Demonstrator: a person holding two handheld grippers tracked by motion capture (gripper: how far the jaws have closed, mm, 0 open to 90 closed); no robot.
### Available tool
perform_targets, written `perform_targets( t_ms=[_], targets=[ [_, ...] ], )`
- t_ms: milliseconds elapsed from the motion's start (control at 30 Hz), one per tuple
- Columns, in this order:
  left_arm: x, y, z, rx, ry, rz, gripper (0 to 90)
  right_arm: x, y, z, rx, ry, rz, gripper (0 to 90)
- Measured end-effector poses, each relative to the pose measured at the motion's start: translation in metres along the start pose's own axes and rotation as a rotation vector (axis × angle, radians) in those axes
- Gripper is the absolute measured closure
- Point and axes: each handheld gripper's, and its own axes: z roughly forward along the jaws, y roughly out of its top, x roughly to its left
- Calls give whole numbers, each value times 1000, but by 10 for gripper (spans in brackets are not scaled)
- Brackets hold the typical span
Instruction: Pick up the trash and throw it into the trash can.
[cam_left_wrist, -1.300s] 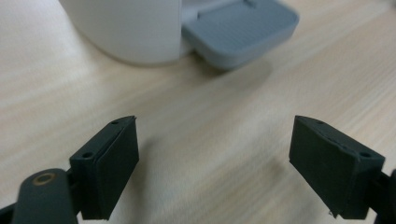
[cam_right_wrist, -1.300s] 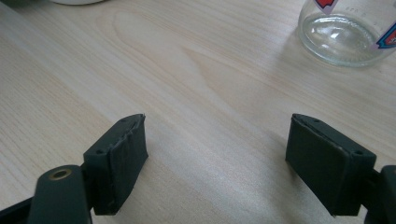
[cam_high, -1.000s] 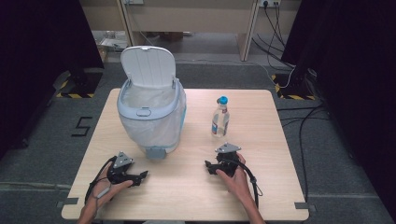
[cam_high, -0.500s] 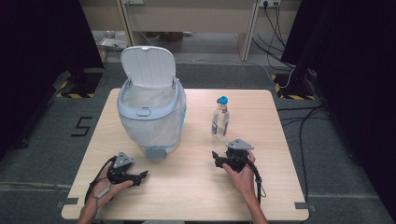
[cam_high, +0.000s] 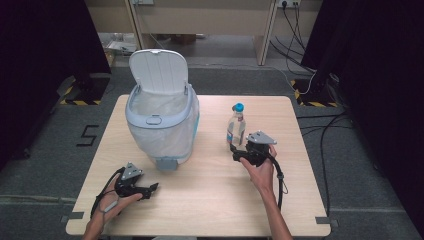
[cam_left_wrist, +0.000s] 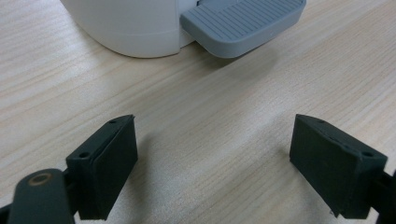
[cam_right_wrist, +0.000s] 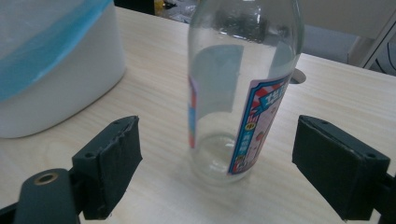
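- Bottle grab looks like the step in hand: the clear glass bottle with a blue cap and colourful label (cam_high: 236, 126) stands upright on the pale wooden worktop (cam_high: 210, 200), right of the bin, just ahead of the right gripper (cam_high: 239, 154).
- Its fingers (cam_right_wrist: 109, 163) are spread wide with nothing held; I'd slide in level, centre the bottle low, then squeeze gently.
- Left gripper (cam_high: 148, 189) rests near the grey pedal (cam_left_wrist: 243, 23), fingers apart, empty.
- White lidded pedal bin (cam_high: 161, 120) is flipped up, with a liner bag; contents hard to tell. Bottle seems empty.
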Motion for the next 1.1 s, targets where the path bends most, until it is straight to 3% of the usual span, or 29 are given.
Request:
perform_targets(
  t_ms=[167,467,733,967,1100],
  targets=[
    [0,0,0,1,1,3,140,-10,-3,20,-22,13,35,166],
    [0,0,0,0,1,3,140,-11,-8,47,-22,5,34,192],
    [0,0,0,0,1,2,140,-16,-17,61,-14,2,60,211],
    [0,0,0,1,1,3,140,-15,-15,67,-14,9,45,255],
    [0,0,0,0,1,2,141,-13,-14,68,-11,-11,34,275]
  ],
)
